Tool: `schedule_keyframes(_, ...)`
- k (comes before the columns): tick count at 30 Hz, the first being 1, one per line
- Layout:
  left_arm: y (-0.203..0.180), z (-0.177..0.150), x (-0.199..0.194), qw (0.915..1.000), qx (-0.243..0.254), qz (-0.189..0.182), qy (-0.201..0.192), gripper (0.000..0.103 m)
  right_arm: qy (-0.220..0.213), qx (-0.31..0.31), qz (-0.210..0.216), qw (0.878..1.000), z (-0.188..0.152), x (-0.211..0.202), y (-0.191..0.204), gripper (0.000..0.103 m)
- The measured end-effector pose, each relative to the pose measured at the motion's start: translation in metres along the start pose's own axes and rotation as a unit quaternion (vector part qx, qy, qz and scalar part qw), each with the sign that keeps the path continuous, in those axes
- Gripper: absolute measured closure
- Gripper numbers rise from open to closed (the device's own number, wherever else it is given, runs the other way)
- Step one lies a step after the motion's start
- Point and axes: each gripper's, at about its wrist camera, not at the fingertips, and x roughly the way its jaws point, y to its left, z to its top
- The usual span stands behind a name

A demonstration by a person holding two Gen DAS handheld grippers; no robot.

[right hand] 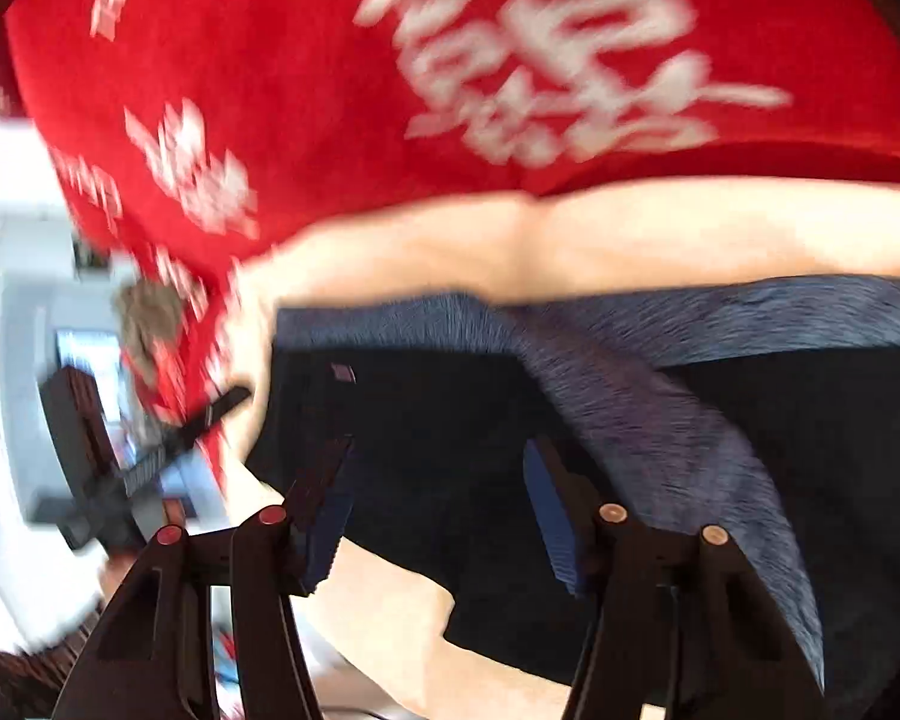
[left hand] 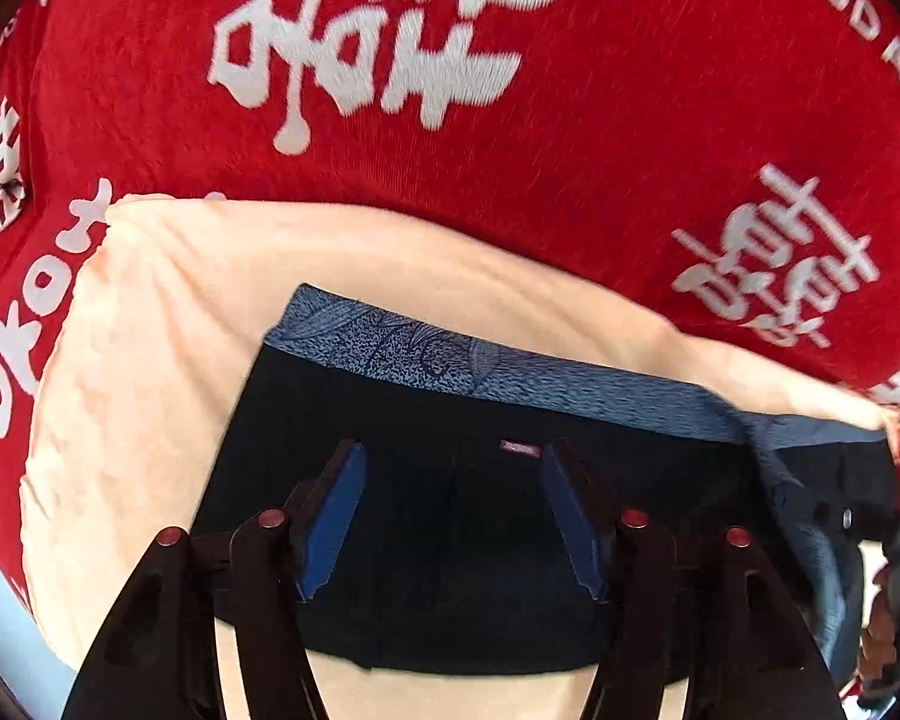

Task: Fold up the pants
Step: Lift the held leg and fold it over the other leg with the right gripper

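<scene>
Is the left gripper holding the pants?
No, the left gripper is open, its fingers spread above the pants, gripping nothing.

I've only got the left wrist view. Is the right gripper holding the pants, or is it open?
Observer: The right gripper is open, with nothing between its fingers.
Operator: What is it over?
Observer: The dark pants. Their near edge crosses under its left finger, with the peach cloth showing beyond.
Operator: Anything past the blanket on that side?
Observer: Yes, off the red blanket's left edge there is a bright white area with dark shapes. That view is too blurred to tell what they are.
</scene>
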Motion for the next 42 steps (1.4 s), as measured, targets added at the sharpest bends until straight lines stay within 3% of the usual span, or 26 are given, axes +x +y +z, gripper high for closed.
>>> schedule_keyframes(3,0.002,0.004,0.044,0.999,-0.014,0.038,0.02,0.04,0.01,-0.041,-0.051,0.998,0.012,0.034,0.005,0.043)
schedule_keyframes(5,0.002,0.004,0.059,0.9987,-0.018,0.047,0.008,0.04,0.005,-0.054,-0.099,0.994,0.027,0.052,-0.002,0.043)
schedule_keyframes(9,-0.013,0.005,0.061,0.9968,0.015,0.078,0.004,0.04,-0.022,-0.027,-0.064,0.997,0.036,0.038,-0.017,0.043)
schedule_keyframes(15,-0.029,-0.017,0.031,0.9966,0.032,0.06,0.046,0.04,-0.056,0.03,-0.024,0.998,0.0,-0.022,-0.042,0.038)
schedule_keyframes(22,-0.085,-0.08,0.007,0.9919,0.079,0.026,0.095,0.04,-0.053,0.107,0.018,0.993,-0.08,-0.069,-0.086,0.033)
schedule_keyframes(31,-0.174,-0.137,-0.012,0.9762,0.165,-0.061,0.127,0.04,-0.082,0.209,-0.005,0.974,-0.197,-0.117,-0.127,0.032)
schedule_keyframes(36,-0.219,-0.161,-0.023,0.9635,0.215,-0.1,0.124,0.04,-0.126,0.267,-0.035,0.955,-0.278,-0.147,-0.147,0.032)
schedule_keyframes(42,-0.255,-0.177,-0.03,0.9538,0.223,-0.151,0.133,0.04,-0.187,0.342,-0.082,0.917,-0.373,-0.176,-0.174,0.032)
